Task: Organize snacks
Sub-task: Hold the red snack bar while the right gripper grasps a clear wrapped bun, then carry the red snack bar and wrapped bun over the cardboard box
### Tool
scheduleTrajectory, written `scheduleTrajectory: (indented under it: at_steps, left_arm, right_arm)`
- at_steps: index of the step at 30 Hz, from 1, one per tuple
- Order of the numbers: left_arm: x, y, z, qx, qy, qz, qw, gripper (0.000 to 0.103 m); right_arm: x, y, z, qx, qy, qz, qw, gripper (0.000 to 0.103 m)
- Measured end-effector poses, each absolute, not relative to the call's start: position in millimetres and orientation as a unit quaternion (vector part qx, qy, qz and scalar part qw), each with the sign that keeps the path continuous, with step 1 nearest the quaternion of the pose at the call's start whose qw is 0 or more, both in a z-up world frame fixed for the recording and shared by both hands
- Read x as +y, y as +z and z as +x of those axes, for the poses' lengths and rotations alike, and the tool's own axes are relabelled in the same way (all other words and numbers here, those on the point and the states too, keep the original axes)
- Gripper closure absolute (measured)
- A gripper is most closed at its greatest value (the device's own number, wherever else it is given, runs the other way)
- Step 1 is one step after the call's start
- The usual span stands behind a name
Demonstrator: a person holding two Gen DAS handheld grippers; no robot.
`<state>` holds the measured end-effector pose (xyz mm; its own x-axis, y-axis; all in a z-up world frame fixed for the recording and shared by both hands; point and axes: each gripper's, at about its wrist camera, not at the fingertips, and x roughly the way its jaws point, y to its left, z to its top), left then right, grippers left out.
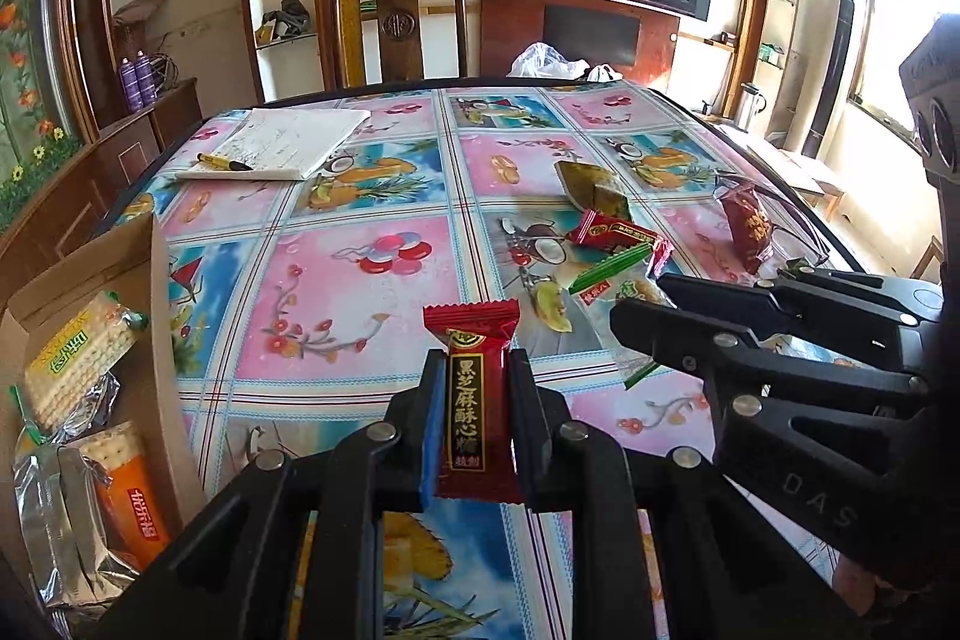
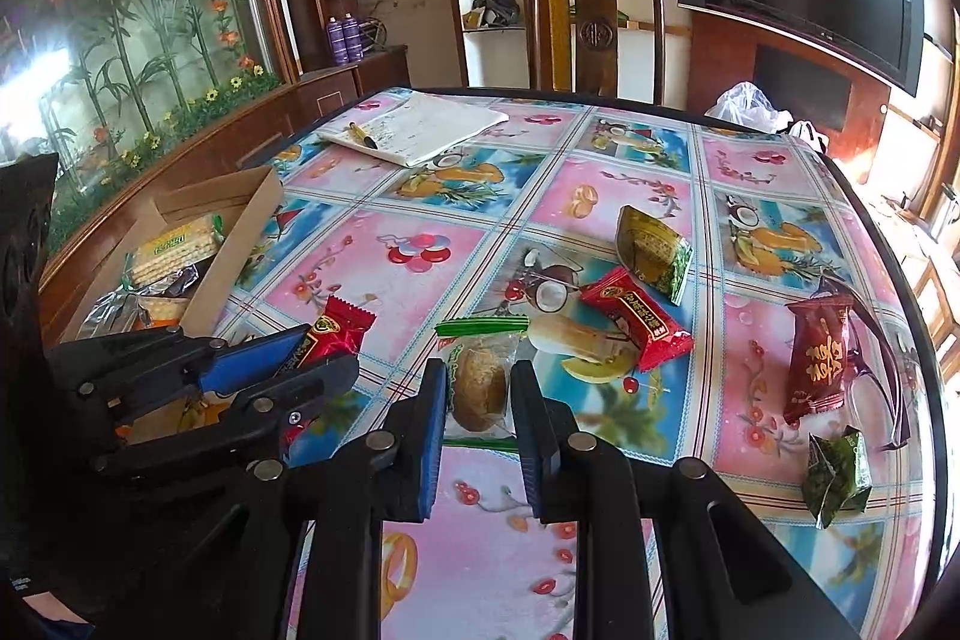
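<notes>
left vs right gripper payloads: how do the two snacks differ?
The left gripper clamps a red candy bar in opaque foil with gold print; the right gripper clamps a clear pastry packet with green ends, brown pastry visible inside. The candy bar is slim and flat; the pastry packet is rounder, bulkier. Shared: both are single wrapped snacks, pinched between shut fingers above the table.
</notes>
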<state>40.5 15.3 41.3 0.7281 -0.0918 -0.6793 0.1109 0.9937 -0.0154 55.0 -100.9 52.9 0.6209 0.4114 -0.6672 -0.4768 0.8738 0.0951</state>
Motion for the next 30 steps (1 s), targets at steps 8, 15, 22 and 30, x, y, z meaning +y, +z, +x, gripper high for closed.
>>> scheduleTrajectory:
  at_steps: [8, 15, 22, 30]
  left_arm:
    - [16.0, 42.3, 40.0, 0.363, -0.052, 0.014, 0.930, 0.085]
    - [15.7, 46.5, 38.7, 0.357, -0.050, 0.016, 0.933, 0.085]
    - [17.2, 50.7, 37.0, 0.350, -0.050, 0.011, 0.935, 0.085]
    - [34.1, 68.8, 34.2, 0.330, -0.055, -0.024, 0.942, 0.084]
  right_arm:
    - [-102.3, 52.8, 55.6, 0.358, 0.246, -0.044, 0.900, 0.080]
    - [-103.1, 54.0, 56.0, 0.357, 0.247, -0.039, 0.900, 0.080]
    - [-104.5, 56.2, 55.1, 0.355, 0.248, -0.032, 0.901, 0.080]
    - [-107.4, 60.5, 56.6, 0.357, 0.250, 0.004, 0.900, 0.080]
